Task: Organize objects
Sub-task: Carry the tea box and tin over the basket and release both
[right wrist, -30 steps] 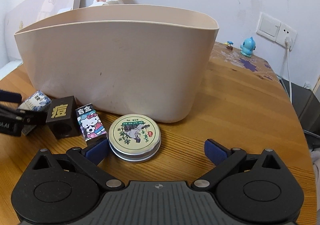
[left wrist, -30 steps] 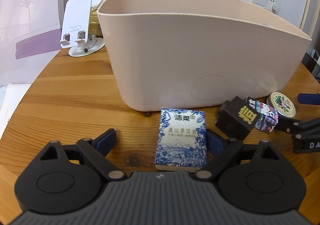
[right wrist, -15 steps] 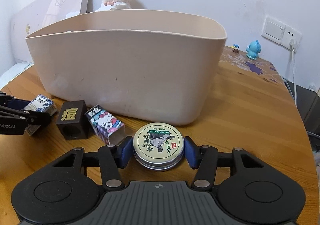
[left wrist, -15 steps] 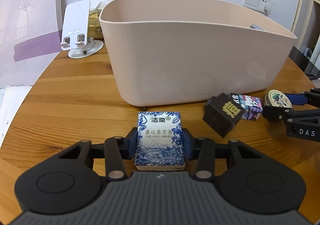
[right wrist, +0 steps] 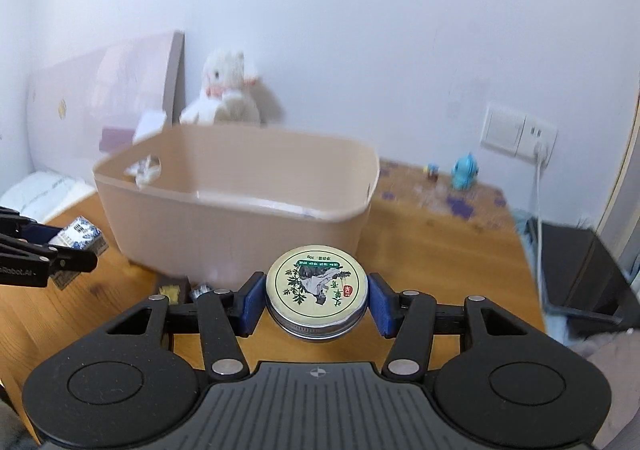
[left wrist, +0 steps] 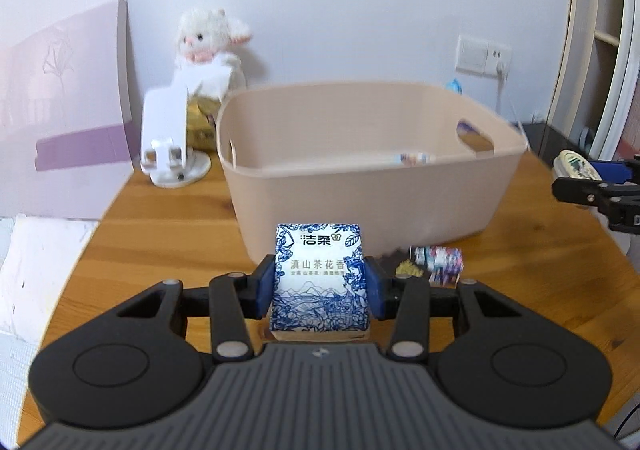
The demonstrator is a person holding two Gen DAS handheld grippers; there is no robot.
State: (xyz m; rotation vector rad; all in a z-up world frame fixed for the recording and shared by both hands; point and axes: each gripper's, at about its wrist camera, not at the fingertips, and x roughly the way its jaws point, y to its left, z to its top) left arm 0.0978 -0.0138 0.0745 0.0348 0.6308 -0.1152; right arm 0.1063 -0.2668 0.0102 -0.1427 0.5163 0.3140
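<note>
My left gripper (left wrist: 319, 286) is shut on a blue-and-white tissue pack (left wrist: 319, 278) and holds it above the table, in front of the beige plastic bin (left wrist: 360, 185). My right gripper (right wrist: 316, 300) is shut on a round metal tin (right wrist: 317, 290) with a plant picture on its lid, raised before the bin (right wrist: 240, 209). The tin also shows at the right of the left wrist view (left wrist: 574, 165), and the tissue pack at the left of the right wrist view (right wrist: 82, 236). A black cube (left wrist: 402, 266) and a small Hello Kitty box (left wrist: 440, 264) lie on the table by the bin.
A small item (left wrist: 412, 158) lies inside the bin. A white phone stand (left wrist: 170, 145) and a plush lamb (left wrist: 210, 49) stand behind it at the left, next to a pink board (left wrist: 64, 105). A blue figurine (right wrist: 464, 171) and wall socket (right wrist: 520, 133) are at the right.
Both grippers closed on their objects, the left on the tissue pack and the right on the tin, and lifted them off the table to about bin-rim height.
</note>
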